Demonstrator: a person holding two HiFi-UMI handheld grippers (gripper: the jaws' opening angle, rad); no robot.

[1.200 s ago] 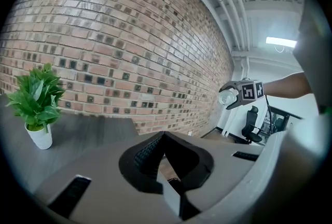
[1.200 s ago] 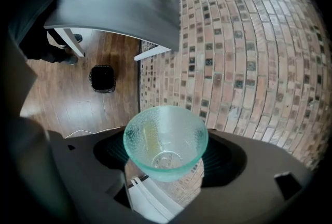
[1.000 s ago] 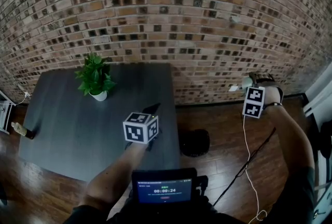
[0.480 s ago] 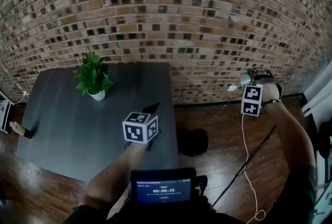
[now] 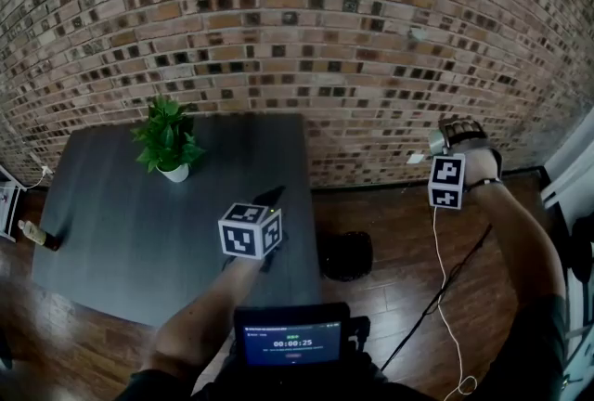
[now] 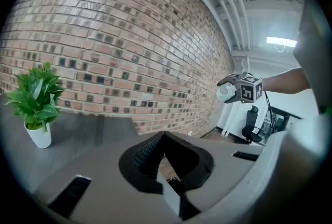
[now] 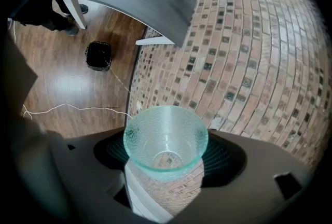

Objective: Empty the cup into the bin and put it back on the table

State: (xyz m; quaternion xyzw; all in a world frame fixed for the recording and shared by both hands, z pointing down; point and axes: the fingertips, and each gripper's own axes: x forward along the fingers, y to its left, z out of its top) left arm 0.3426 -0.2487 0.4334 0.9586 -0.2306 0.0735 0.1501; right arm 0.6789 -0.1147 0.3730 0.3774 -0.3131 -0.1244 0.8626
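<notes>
Jaws of the right gripper pinch the clear textured cup, low at centre of its view, nothing visible inside; in the head view it hangs at right, off the table. The left gripper has its jaws pressed together on nothing; the black bin stands on the floor below centre.

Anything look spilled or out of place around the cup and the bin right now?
Nothing spilled or damaged shows. The cup, clamped in the right gripper, looks empty and is held over bare floor near the brick wall, off to the side of the bin rather than above it.
</notes>
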